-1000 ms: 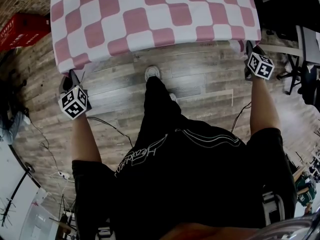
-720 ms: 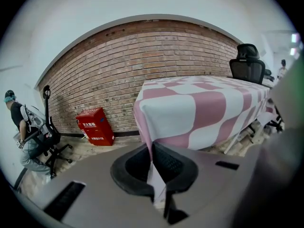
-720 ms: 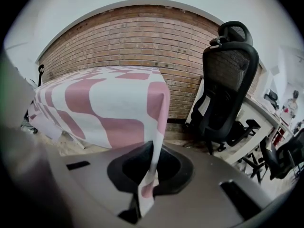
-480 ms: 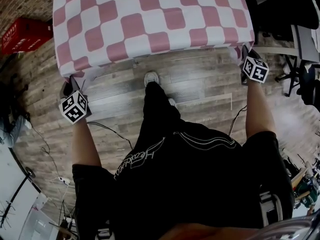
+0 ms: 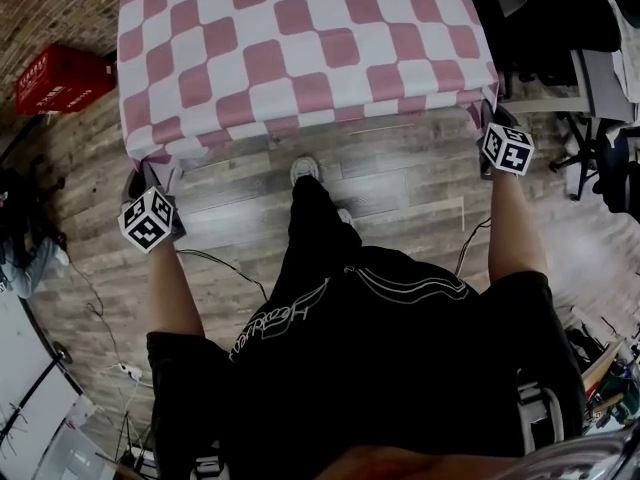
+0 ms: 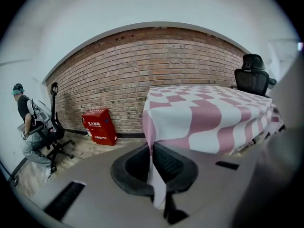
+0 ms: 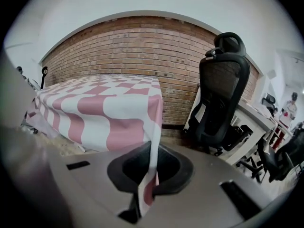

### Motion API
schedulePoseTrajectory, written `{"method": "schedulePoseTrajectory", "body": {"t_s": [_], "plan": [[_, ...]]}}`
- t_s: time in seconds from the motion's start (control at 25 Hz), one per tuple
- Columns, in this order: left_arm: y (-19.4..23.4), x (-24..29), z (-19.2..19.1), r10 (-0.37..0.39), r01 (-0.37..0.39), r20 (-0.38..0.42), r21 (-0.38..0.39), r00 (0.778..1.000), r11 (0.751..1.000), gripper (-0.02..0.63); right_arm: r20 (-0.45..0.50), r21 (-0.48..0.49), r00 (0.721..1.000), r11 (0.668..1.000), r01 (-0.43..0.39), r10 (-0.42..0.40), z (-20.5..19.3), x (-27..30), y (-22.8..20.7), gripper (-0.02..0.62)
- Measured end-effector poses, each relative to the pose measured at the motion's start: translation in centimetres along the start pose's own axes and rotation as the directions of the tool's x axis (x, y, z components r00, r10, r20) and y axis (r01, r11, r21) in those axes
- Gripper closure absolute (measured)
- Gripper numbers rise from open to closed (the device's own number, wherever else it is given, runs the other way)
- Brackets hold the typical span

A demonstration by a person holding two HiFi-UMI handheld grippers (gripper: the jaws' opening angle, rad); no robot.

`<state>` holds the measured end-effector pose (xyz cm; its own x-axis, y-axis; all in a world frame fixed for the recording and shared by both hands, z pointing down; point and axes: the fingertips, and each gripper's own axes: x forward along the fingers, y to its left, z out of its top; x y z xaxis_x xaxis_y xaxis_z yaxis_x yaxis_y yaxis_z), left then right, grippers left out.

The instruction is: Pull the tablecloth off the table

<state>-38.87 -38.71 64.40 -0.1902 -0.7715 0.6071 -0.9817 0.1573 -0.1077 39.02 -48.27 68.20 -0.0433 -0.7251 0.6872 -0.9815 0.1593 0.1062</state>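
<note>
- Both hands had risen over the last second; the left gripper (image 5: 152, 175) and right gripper (image 5: 489, 110) had carried the two near corners of the tablecloth (image 5: 300, 48) up with them, so the near hanging edge looked shorter than before
- The left gripper's jaws were closed on the left corner, a strip of cloth (image 6: 156, 184) pinched between them; the right gripper's jaws were likewise clamped on the right corner (image 7: 148, 175)
- The tablecloth was still spread over the whole desk, which stayed hidden beneath it; by my reading the grip was secured and the pull toward the person had not yet begun
- Nothing could be seen lying on the cloth, so it would likely slide freely
- Around: a red box (image 5: 62, 76) by the brick wall (image 6: 142, 61); a black office chair (image 7: 223, 99) just beside the right corner; a seated person (image 6: 28, 122) well off to the left; cables (image 5: 215, 258) on the floor
- The holder's own shoe (image 5: 305, 170) stood close to the near edge; stepping back over the cables could be the risk
</note>
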Motion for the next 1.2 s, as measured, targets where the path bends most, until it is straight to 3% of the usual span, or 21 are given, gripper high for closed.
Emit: {"method": "schedulePoseTrajectory", "body": {"t_s": [0.36, 0.56, 0.8, 1.04, 1.2], "plan": [[0.0, -2.9, 2.2, 0.008, -0.008, 0.040, 0.001, 0.999, 1.000, 0.600, 0.021, 0.018, 0.999, 0.999, -0.029, 0.029, 1.2, -2.8, -0.3, 0.597], [-0.6, -4.7, 3.8, 0.001, 0.001, 0.071, -0.033, 0.997, 0.999, 0.600, 0.088, 0.088, 0.995, 0.994, -0.063, 0.055, 2.4, -5.0, -0.5, 0.597], [-1.6, -8.0, 6.7, -0.021, 0.028, 0.127, -0.061, 0.992, 0.998, 0.600, 0.160, 0.101, 0.985, 0.991, -0.085, 0.069, 4.9, -8.5, -0.1, 0.597], [-3.7, -11.9, 10.7, -0.053, 0.080, 0.228, -0.112, 0.972, 0.990, 0.600, 0.280, 0.127, 0.955, 0.982, -0.138, 0.098, 9.8, -12.9, 1.5, 0.597], [-5.1, -14.0, 13.3, -0.073, 0.107, 0.250, -0.125, 0.966, 0.986, 0.600, 0.358, 0.121, 0.921, 0.971, -0.207, 0.152, 13.6, -15.5, 3.0, 0.597]]}}
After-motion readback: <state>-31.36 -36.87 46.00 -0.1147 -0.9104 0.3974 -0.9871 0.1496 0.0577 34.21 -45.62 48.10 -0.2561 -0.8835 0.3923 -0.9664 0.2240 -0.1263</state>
